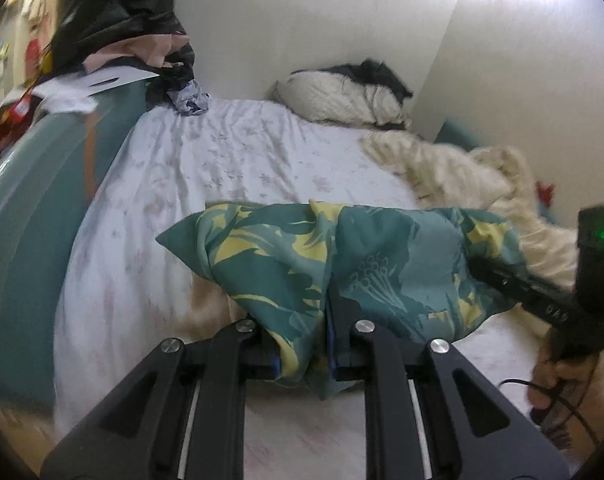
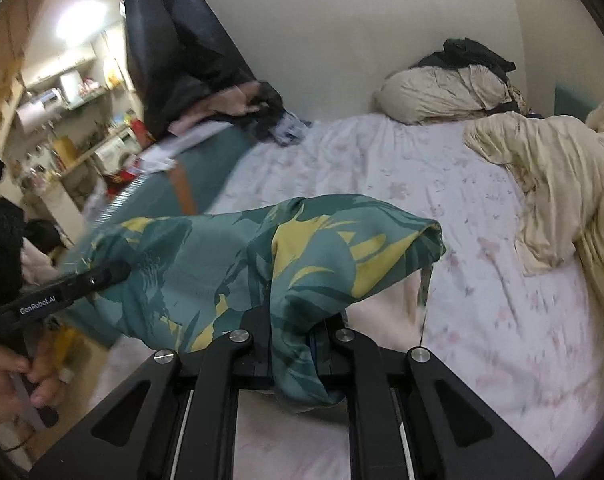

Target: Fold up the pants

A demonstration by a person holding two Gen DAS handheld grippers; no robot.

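The pants [image 1: 286, 264] are teal with a yellow leaf print, and they hang bunched above the bed between both grippers. My left gripper [image 1: 302, 340] is shut on one end of the fabric. My right gripper [image 2: 294, 344] is shut on the other end of the pants [image 2: 262, 264]. The right gripper also shows at the right of the left wrist view [image 1: 542, 300], and the left gripper shows at the left of the right wrist view [image 2: 62, 284]. The fingertips of both are hidden by the cloth.
The bed has a white flowered sheet [image 1: 230, 160]. A cream duvet [image 2: 550, 184] lies rumpled on the right. A pillow with dark clothes [image 1: 342, 96] sits at the wall. A teal bed frame [image 1: 30, 200] with piled clothes [image 1: 134, 32] runs along the left. Shelves [image 2: 70, 120] stand beyond.
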